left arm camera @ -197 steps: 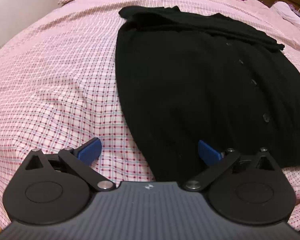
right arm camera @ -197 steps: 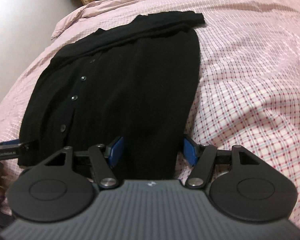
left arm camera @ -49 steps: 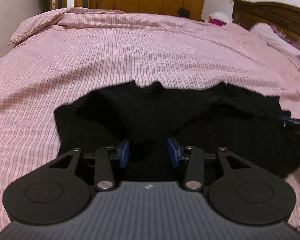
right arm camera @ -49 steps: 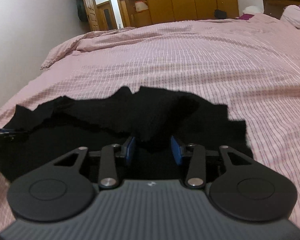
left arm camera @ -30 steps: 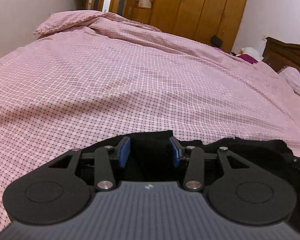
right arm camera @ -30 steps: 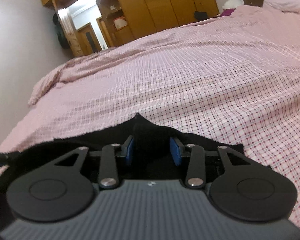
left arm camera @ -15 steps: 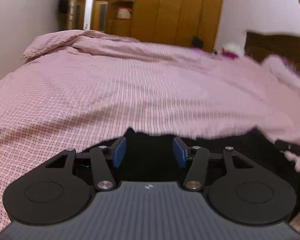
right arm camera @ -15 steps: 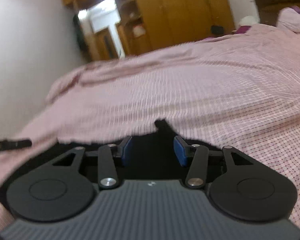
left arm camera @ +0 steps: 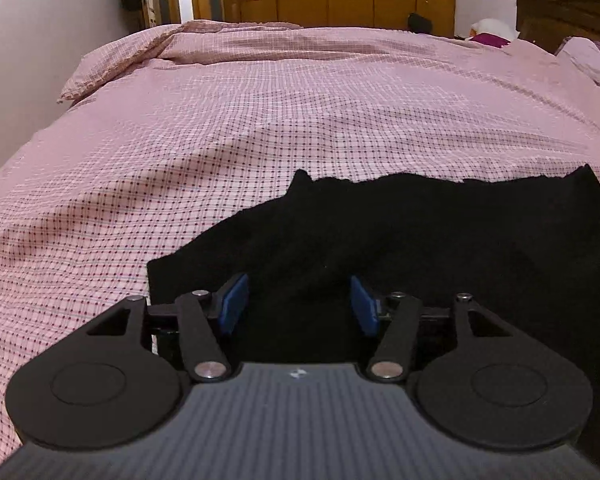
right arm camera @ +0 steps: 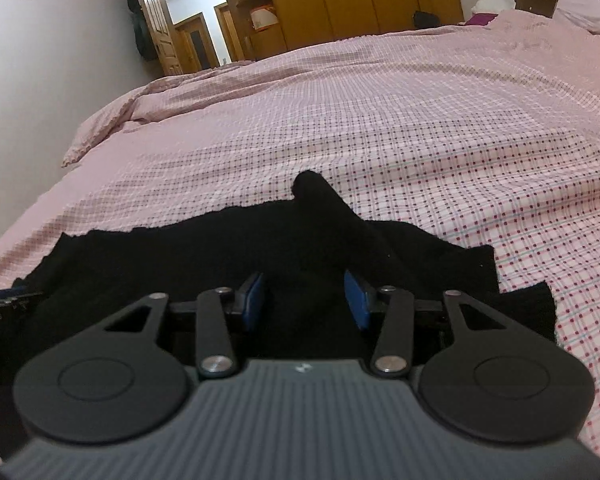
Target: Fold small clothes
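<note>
At the left of the scene the left gripper (left arm camera: 298, 300) hangs low over the near left part of the black garment (left arm camera: 400, 248), which lies bunched in a wide, shallow heap on the pink checked bedcover (left arm camera: 220, 128), close to the near edge of the bed. Its jaws are opening, the blue pads (left arm camera: 233, 302) standing clear of the cloth that shows between them, so nothing is pinched there. Further right, the right gripper (right arm camera: 305, 300) sits over the garment's right part, beside a peak of fabric (right arm camera: 312, 188) that sticks up; its jaws are closing, with black cloth between the pads, though they do not look pressed onto it. The likely trouble is an uneven release: if the right jaws catch a loose layer while the left lets go, lifting away could drag the fold open or skew it. The raised peak and ragged far edge may also leave a lumpy, misaligned fold.
</note>
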Demonstrator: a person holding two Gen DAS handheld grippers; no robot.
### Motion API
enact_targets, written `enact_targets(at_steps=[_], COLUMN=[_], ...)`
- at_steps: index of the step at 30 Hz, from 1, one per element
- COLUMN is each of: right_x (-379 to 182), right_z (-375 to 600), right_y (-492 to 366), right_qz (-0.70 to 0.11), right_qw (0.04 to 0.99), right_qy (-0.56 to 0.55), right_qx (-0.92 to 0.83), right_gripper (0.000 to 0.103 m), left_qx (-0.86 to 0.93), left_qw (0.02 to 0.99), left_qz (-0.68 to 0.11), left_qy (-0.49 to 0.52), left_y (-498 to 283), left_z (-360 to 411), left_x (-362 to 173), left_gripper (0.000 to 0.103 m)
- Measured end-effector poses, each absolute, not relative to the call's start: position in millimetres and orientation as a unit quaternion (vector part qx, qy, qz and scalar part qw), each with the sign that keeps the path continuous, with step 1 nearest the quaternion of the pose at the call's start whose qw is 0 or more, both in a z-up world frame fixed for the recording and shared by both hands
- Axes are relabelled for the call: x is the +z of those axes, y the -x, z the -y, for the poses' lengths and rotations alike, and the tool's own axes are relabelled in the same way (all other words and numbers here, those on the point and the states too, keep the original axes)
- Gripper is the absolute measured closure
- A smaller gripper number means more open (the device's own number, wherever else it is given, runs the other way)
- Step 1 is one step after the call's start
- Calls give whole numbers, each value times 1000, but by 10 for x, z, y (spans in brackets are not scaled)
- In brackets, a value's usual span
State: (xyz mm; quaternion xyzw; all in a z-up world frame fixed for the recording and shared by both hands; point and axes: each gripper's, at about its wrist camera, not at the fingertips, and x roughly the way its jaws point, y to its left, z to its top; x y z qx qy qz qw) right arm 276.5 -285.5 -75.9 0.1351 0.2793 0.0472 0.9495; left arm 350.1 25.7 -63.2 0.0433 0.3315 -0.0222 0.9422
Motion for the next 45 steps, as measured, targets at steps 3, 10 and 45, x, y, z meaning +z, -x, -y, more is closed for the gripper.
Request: enact_targets(at_steps=[3,10,45], right_x=[-685,-427,-1001], right_z=[2903,3056,3371], right_y=[-2697,-2238,-1846], right_qz=[-279,-268,-243], right_qw=[948,951,933], right_qy=[-147,-154,-263], right_qx=[47,20,37], right_gripper=[57,42,35], left_qx=[-13,-3,46], left_qw=[939,936,921], left_qz=[-338,-347,-386], left_qy=[-52,-59,16], left_y=[-3439,-3084,-2631], left_z=[-214,-202,-446], left_x=[-542,-281,-516], left_gripper=[40,32,12])
